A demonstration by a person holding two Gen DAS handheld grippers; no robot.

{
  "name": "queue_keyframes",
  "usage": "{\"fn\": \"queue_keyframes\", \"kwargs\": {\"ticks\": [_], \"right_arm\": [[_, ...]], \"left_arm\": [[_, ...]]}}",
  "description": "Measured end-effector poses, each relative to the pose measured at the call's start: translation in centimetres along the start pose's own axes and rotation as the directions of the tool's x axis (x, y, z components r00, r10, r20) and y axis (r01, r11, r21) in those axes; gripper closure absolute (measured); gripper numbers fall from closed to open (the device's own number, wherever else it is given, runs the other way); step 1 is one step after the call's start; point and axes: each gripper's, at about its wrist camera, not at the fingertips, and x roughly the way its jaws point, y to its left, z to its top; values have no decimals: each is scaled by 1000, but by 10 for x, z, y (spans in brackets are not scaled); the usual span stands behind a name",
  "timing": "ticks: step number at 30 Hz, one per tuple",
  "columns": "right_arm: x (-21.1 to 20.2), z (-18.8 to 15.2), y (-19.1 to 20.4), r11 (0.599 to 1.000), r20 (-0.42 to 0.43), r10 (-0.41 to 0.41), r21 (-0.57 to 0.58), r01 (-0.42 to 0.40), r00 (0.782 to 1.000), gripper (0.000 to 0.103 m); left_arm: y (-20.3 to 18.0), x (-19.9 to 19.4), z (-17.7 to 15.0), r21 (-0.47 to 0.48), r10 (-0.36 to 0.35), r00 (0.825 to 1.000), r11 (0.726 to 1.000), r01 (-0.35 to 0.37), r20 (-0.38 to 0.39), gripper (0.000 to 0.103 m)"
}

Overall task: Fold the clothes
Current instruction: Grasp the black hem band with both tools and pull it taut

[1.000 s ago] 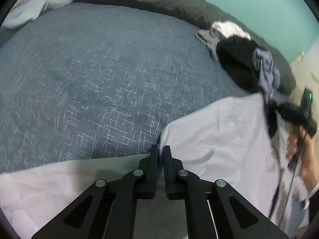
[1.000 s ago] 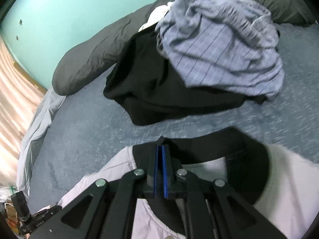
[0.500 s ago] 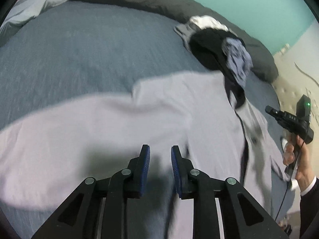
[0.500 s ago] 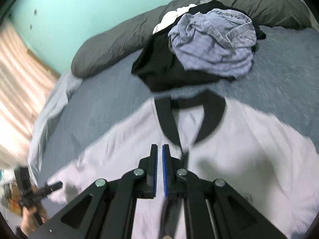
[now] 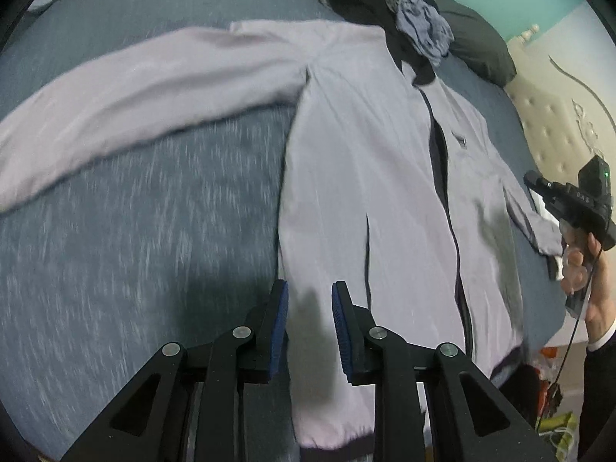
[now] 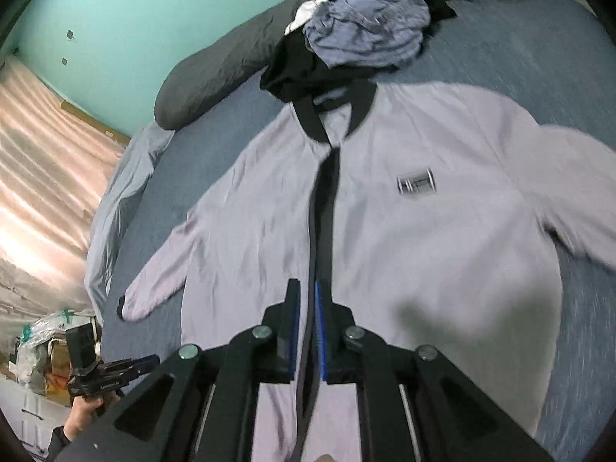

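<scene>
Overhead, left gripper (image 5: 310, 308) spread, right gripper (image 6: 305, 308) narrowly parted — jacket (image 6: 385, 211) flat on bed (image 5: 115, 250).

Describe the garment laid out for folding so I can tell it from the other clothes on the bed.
On the blue-grey bedspread, below the long dark bolster, lies a pale lilac jacket spread flat, front up, sleeves out. Unlike the crumpled heap at its collar, a black garment topped by a blue checked shirt, it has a black collar, a dark central zip and a small chest logo.

Blue-grey bedspread (image 5: 134, 250), long dark grey pillow (image 6: 231, 57), teal wall (image 6: 134, 11), cream tufted headboard (image 5: 554, 123)
</scene>
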Motion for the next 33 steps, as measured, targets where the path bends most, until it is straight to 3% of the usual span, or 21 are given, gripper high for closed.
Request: {"fn": "queue_keyframes", "kwargs": {"ticks": [4,9,16,22,27,33], "right_arm": [[-19,-32,-10,1000,-14,-26,2,26,1000,75],[-39,-72,-31,997,-82,-65,24,67,995,75],[-81,-125,-52,985,-153,-168,-65,160,974,75],[-105,-163,-84,982,-163,-182,14,186,970,75],[-106,-184,-97,980,-197,-180,48,193,964,69],[-102,-204,-107,976,-224,-185,71,206,957,68]], "left_arm": [[-4,6,-28,-1,-12,999,1000,12,-37,75],[2,6,-57,-27,-18,998,1000,17,-53,75],[13,-3,-82,-49,-26,999,999,23,-48,73],[10,4,-95,-41,-44,997,998,41,-68,63],[6,17,-105,-35,-54,993,998,50,-109,63],[4,22,-113,-46,-61,993,997,57,-105,63]]}}
